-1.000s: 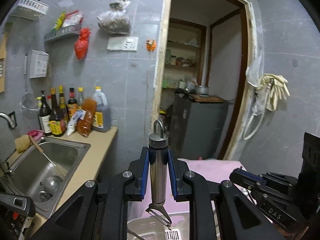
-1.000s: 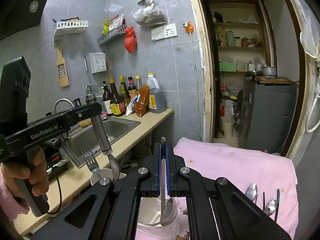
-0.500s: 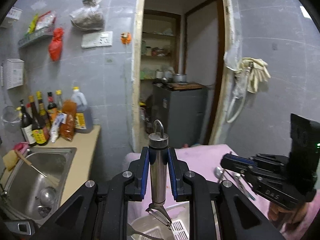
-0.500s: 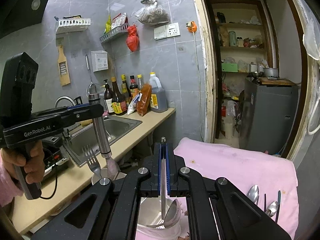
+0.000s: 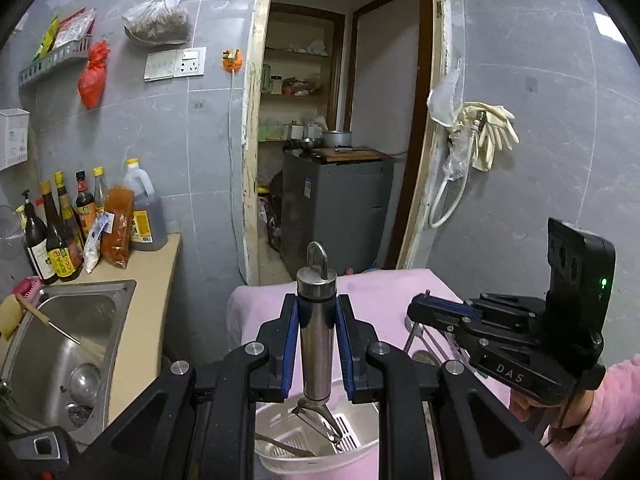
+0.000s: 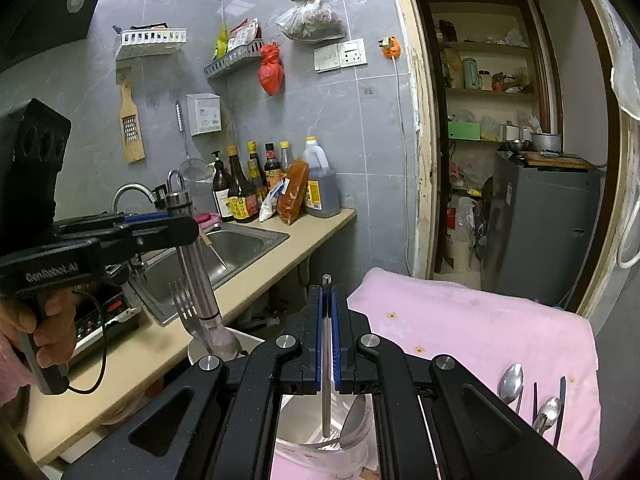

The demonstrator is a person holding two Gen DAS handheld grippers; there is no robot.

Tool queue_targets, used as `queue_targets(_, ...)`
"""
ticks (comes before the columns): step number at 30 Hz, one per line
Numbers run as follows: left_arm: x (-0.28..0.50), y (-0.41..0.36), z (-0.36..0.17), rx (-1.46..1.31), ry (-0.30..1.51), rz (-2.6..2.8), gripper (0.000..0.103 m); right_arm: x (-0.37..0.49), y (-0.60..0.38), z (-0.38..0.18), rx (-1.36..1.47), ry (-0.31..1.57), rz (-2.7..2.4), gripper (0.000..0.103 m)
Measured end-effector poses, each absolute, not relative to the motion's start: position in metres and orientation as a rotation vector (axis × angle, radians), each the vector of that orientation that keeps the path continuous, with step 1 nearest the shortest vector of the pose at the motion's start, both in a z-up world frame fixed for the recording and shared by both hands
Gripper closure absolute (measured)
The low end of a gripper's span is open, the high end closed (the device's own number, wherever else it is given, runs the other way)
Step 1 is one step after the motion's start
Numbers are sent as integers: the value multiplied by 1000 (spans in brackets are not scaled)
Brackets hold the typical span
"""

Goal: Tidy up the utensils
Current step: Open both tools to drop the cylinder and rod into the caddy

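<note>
The steel peeler (image 5: 317, 334) stands upright, ring end up, clamped between the blue pads of the left gripper (image 5: 317, 344), its blade hanging just over the white plastic utensil holder (image 5: 276, 420). To the right, the right gripper (image 6: 327, 344) pinches a thin steel utensil (image 6: 327, 396) by its handle, the lower end dipping into a clear container (image 6: 320, 450). Spoons (image 6: 511, 380) lie on the pink cloth (image 6: 460, 320). At left are the sink (image 5: 60, 344) and sauce bottles (image 5: 56, 236).

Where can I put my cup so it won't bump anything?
Free: the pink cloth from its far edge down to the spoons, and the counter between the sink and its front edge. Crowded: the bottles by the wall, and the white holder.
</note>
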State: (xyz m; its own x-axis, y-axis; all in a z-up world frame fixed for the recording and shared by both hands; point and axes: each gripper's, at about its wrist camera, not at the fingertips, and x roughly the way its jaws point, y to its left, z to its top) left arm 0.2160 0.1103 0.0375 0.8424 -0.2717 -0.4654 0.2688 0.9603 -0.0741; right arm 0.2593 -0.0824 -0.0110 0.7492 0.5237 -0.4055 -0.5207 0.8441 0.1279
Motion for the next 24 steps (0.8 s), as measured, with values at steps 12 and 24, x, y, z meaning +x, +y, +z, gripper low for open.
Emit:
queue_targets(12, 225, 118, 13, -15, 553, -215, 85, 263, -75, -25, 7, 502, 568, 99)
queue_targets(24, 211, 119, 0, -112, 547, -172, 72, 252, -98, -10, 49, 479, 530, 68)
